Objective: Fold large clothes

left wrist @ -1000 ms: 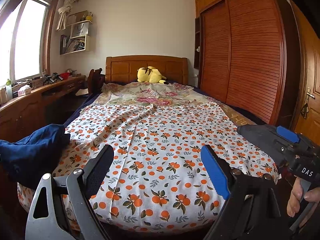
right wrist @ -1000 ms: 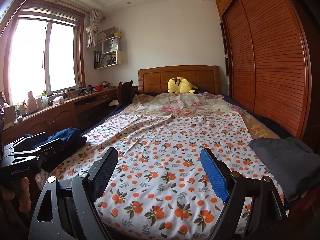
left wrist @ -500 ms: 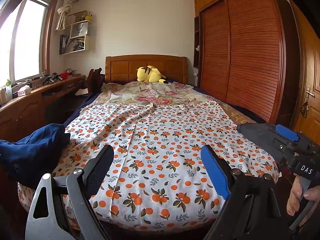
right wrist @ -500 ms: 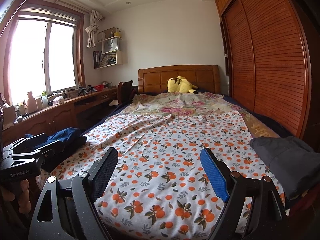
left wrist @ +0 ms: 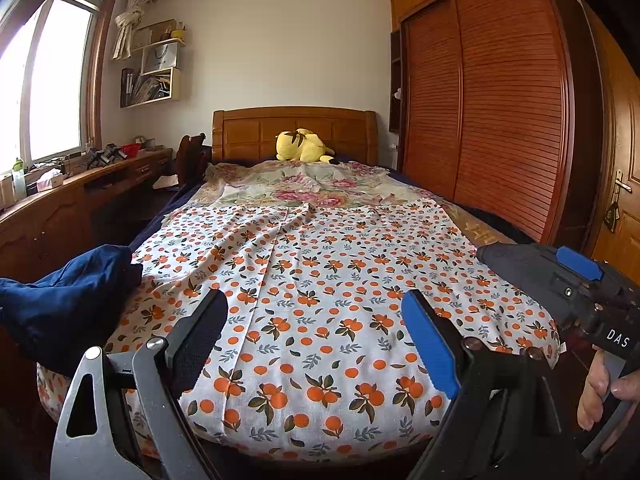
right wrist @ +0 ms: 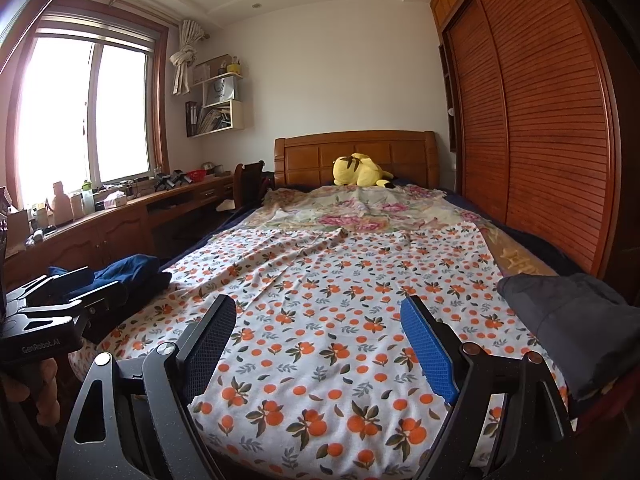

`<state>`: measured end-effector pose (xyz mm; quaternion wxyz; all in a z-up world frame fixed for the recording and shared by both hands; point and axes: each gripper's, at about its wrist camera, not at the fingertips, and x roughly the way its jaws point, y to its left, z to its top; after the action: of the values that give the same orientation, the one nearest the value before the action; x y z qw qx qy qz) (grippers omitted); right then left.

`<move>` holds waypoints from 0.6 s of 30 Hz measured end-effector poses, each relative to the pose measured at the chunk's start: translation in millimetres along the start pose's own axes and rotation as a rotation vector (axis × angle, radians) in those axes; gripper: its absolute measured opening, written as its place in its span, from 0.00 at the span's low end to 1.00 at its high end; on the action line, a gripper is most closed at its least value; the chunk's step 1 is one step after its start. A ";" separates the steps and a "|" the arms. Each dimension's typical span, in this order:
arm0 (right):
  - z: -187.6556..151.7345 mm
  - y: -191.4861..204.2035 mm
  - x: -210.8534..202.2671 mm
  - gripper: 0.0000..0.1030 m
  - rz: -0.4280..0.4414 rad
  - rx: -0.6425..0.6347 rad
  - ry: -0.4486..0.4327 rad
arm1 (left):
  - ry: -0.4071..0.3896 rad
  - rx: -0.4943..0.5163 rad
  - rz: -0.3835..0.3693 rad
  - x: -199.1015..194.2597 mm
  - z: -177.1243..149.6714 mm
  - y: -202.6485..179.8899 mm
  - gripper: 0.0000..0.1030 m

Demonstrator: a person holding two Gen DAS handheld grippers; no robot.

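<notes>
Navy cloth is what matters most to us at this point: a crumpled dark blue garment [left wrist: 68, 304] lies heaped at the foot-end corner of the bed on our left side, resting on the orange-print sheet [left wrist: 320, 300] and spilling toward its edge. A second piece, a dark grey garment [right wrist: 576, 320], sits bunched at the opposite foot corner, on our right. We hold the left gripper [left wrist: 316, 340] just off the foot of the bed, its fingers spread wide and gripping nothing, pointed up the mattress toward the wooden headboard [left wrist: 296, 128] and the yellow plush toy [left wrist: 300, 146]. The right gripper [right wrist: 320, 344] is in the same posture beside it, fingers wide apart and empty. The deciding relation, as we judge it, is sideways rather than forward: neither garment lies between any pair of fingers; each is off to the outer side of its nearer tool. The blue heap is near our left gripper and well apart from the right one, while the grey heap is near the right gripper. Both heaps are too crumpled for us to tell a long axis, a collar or a hem. We would expect the next move to swing one gripper outward to its own corner, and then drag that garment onto the bare middle of the sheet, where it can be spread flat along the bed.
</notes>
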<state>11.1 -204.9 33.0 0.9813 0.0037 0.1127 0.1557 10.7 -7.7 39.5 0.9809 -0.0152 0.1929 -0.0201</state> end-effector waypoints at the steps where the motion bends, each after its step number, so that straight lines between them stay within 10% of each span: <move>1: -0.1 -0.2 0.3 0.83 0.000 0.001 0.001 | -0.001 0.000 0.000 0.0 0.2 -0.4 0.86; 18: -0.1 -1.8 -1.0 0.83 0.003 -0.002 -0.003 | -0.002 0.002 0.001 -0.3 0.9 -0.5 0.86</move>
<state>10.7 -207.0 33.1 0.9813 0.0031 0.1111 0.1574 10.8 -8.2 40.4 0.9811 -0.0141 0.1917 -0.0196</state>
